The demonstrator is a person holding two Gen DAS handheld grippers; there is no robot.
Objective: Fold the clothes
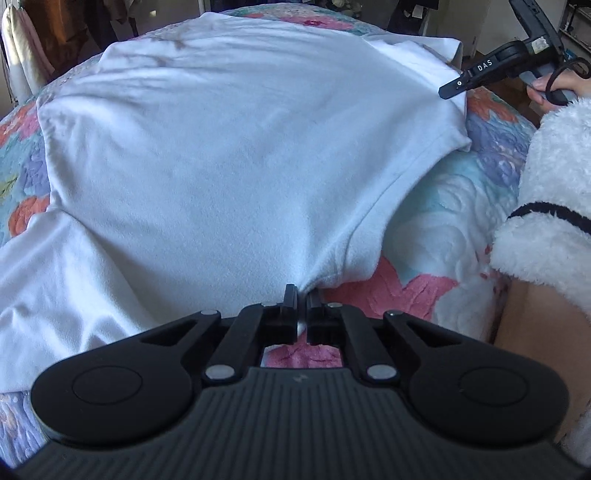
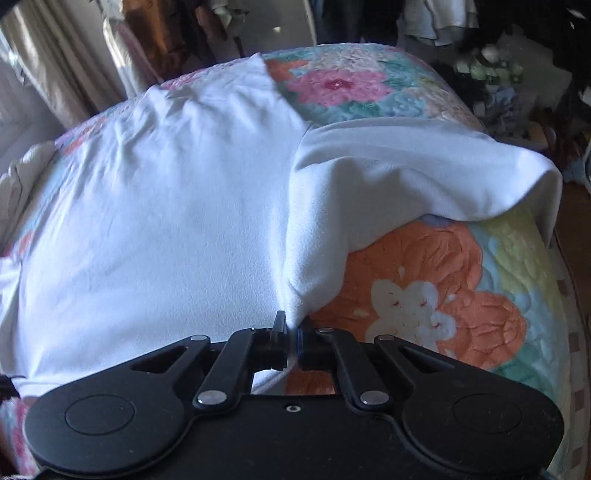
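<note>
A white t-shirt lies spread on a floral quilt. My left gripper is shut on its near hem edge, the cloth pinched between the fingers. My right gripper is shut on another edge of the same white t-shirt, where a fold of cloth is lifted and draped over to the right. The right gripper also shows in the left wrist view at the shirt's far right corner, held by a hand.
The floral quilt covers the bed under the shirt. A fluffy white sleeve of the person is at the right. Curtains and hanging clothes stand beyond the bed's far side.
</note>
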